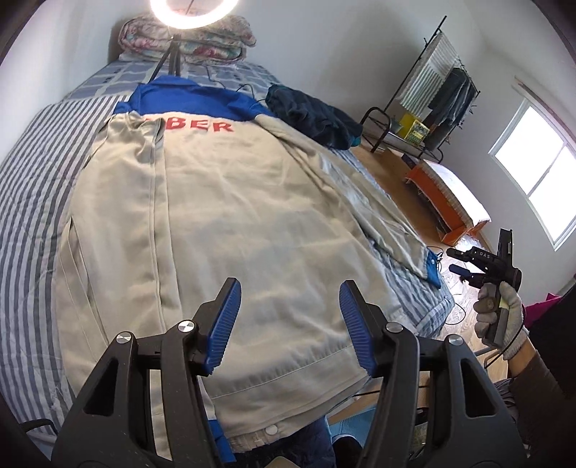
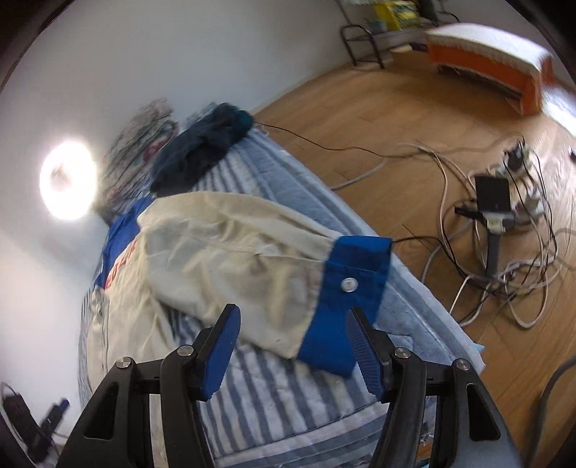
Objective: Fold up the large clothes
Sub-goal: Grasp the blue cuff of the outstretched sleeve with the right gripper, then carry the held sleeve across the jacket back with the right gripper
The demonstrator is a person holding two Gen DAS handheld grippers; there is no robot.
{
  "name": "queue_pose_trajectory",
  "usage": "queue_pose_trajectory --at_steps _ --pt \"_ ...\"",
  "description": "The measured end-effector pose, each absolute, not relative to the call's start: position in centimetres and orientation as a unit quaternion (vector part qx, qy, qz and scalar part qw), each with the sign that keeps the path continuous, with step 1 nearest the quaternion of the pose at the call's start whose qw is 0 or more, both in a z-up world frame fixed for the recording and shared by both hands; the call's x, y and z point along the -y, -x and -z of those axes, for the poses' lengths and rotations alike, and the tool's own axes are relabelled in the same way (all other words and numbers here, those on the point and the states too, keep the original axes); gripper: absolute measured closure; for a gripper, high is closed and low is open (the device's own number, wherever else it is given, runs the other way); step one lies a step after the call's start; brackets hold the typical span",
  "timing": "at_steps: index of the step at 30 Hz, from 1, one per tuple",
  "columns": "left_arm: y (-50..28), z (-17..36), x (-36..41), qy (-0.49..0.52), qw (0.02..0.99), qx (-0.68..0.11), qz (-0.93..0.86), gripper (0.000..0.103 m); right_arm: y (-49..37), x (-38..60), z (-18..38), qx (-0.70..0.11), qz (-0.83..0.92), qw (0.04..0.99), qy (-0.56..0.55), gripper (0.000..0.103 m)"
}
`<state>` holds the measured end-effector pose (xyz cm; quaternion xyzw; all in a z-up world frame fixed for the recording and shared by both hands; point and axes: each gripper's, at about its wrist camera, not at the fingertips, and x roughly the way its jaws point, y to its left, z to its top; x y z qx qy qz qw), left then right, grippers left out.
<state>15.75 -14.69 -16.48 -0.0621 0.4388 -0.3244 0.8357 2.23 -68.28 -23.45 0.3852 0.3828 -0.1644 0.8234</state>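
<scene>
A large beige jacket [image 1: 230,216] with a blue collar and red letters lies back-up on the striped bed [image 1: 32,172]. Its left sleeve is folded over the back. Its right sleeve [image 2: 234,252] lies out along the bed's right edge and ends in a blue cuff [image 2: 345,298] with a metal snap. My left gripper [image 1: 288,324] is open above the jacket's hem, holding nothing. My right gripper [image 2: 293,345] is open just above the blue cuff; it also shows in the left wrist view [image 1: 457,262], beside the bed.
A dark blue garment [image 1: 313,115] is heaped at the bed's far right. Folded quilts [image 1: 187,36] and a ring light on a tripod [image 1: 194,10] stand at the head. Cables and a power strip [image 2: 504,216] lie on the wood floor, with an orange bench [image 2: 489,64] and a clothes rack [image 1: 432,90] beyond.
</scene>
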Motion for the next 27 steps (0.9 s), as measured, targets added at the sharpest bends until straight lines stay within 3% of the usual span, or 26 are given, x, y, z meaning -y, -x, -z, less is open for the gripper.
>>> queue_pose_trajectory --at_steps 5,16,19,21,25,27 --pt "-15.9 16.9 14.8 0.05 0.838 -0.439 0.32 0.045 -2.1 70.7 26.6 -0.375 0.172 0.787 -0.458 0.039" --pt "-16.2 18.0 15.7 0.037 0.832 -0.452 0.32 0.045 -2.4 73.0 29.6 -0.34 0.162 0.772 -0.512 0.04" --pt "-16.3 18.3 16.1 0.03 0.831 -0.454 0.321 0.045 -3.4 73.2 29.8 -0.341 0.157 0.777 -0.506 0.048" --pt "-16.3 18.4 16.3 0.026 0.831 -0.454 0.32 0.045 -4.0 73.2 29.7 -0.348 0.158 0.78 -0.496 0.059" --pt "-16.5 18.6 16.4 0.026 0.83 -0.457 0.318 0.045 -4.9 72.7 28.2 -0.359 0.166 0.797 -0.456 0.092" --pt "-16.5 18.5 16.5 0.024 0.832 -0.454 0.318 0.045 -4.9 72.1 26.9 -0.356 0.167 0.808 -0.438 0.097"
